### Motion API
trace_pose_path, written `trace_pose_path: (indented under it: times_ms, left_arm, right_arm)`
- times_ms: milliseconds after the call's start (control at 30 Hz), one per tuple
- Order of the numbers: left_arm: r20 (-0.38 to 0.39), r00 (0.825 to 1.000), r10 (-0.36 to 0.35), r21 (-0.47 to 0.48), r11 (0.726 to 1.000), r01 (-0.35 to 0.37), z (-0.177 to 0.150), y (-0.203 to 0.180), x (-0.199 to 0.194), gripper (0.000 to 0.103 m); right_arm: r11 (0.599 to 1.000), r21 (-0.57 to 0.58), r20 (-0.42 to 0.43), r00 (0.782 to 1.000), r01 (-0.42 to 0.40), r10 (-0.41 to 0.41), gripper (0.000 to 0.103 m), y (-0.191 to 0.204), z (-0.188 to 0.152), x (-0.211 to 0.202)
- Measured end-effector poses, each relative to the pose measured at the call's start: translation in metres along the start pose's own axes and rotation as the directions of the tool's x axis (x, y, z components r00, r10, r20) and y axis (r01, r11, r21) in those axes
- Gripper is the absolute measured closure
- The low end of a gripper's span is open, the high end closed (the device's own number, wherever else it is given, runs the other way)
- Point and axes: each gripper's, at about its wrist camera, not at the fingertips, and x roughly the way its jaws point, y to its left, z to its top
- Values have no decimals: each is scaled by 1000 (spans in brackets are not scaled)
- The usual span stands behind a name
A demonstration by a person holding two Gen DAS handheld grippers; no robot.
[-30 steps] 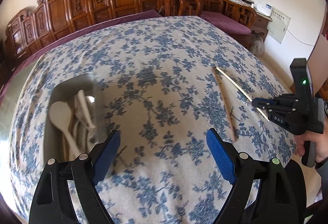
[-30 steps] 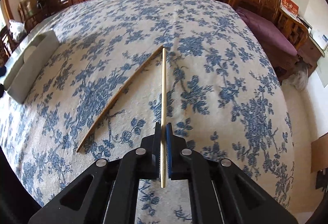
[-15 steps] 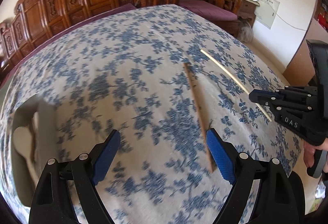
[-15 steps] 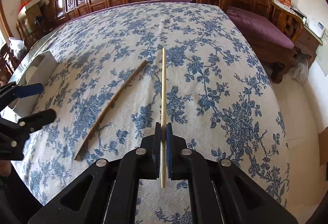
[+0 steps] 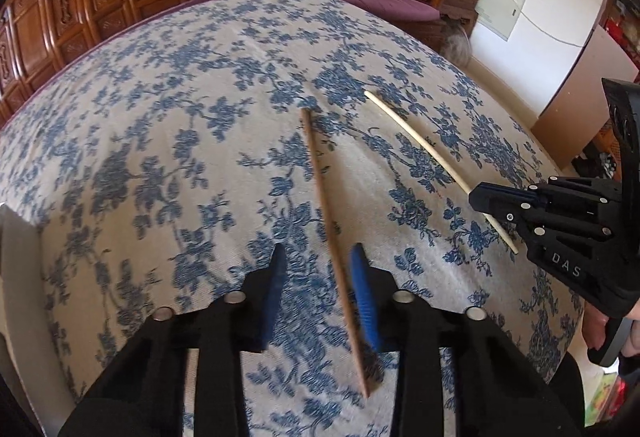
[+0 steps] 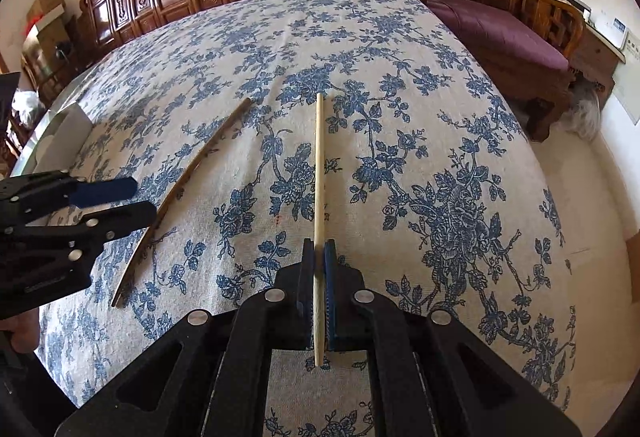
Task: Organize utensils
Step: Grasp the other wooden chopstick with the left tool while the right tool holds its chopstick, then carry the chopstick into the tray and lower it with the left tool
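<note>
Risk: left gripper closing off-centre around brown chopstick – stick may roll off cloth. Right gripper clamps pale chopstick near its end – may pivot.

White box cut off, contents hidden

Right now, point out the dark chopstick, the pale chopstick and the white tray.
dark chopstick point(image 5: 325, 203), left wrist view, mid-shaft.
pale chopstick point(image 6: 319, 173), right wrist view, shaft ahead of the pads.
white tray point(image 6: 66, 135), right wrist view, outer wall.
</note>
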Motion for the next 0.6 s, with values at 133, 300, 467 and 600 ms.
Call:
trace_pose_path:
  times_ms: [133, 300, 467, 600]
  left_arm:
    - [-13, 1000, 8, 24, 1000, -8, -1, -5, 7, 85]
    - [-3, 1000, 25, 38, 999, -25, -1, -5, 8, 98]
    - [-3, 1000, 31, 27, 999, -31, -5, 2, 4, 99]
    - [4, 999, 45, 5, 999, -45, -11, 14, -8, 99]
  right_arm:
    - [1000, 0, 1, 1000, 0, 0, 97, 0, 0, 0]
    - [1000, -12, 2, 1000, 12, -12, 97, 2, 1, 1]
    - [1000, -22, -2, 1000, 11, -11, 97, 5, 2, 0]
    - [999, -33, 5, 1000, -8, 8, 97, 14, 4, -4]
